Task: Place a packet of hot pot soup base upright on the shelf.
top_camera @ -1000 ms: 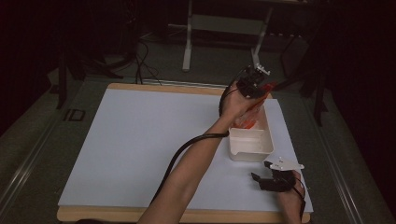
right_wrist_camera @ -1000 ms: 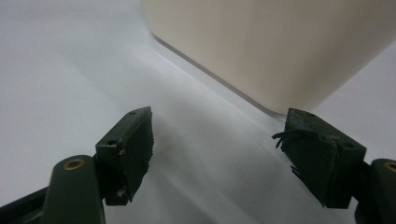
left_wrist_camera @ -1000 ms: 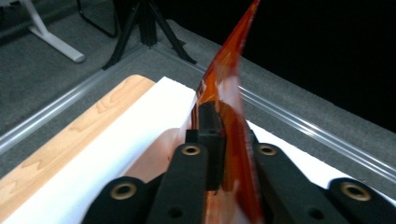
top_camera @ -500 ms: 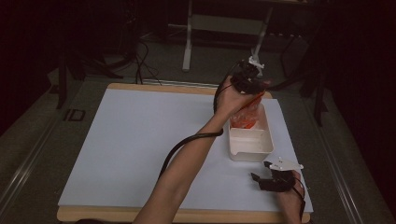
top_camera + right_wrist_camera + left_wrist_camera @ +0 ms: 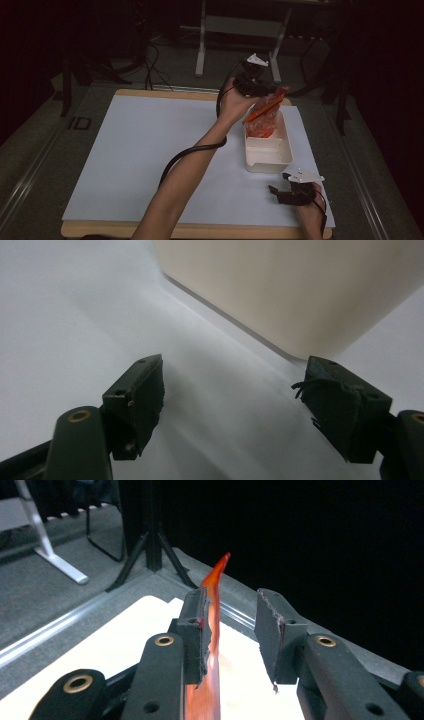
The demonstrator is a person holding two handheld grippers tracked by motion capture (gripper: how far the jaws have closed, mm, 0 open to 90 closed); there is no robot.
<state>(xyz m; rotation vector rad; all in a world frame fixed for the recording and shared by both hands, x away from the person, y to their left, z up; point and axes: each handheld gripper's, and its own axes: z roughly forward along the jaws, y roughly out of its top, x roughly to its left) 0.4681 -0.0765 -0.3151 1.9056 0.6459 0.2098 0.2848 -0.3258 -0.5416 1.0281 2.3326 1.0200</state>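
My left gripper hangs over the far end of the bin. Its jaws have just been opening; they stand apart now, and the orange bag merely leans on one pad, its lower part in the bin. My worry: it clings to that pad and gets dragged out as I lift away. The left gripper view shows that contact; the high view shows the bin beneath. My right gripper rests wide open and empty just near the bin's near end.
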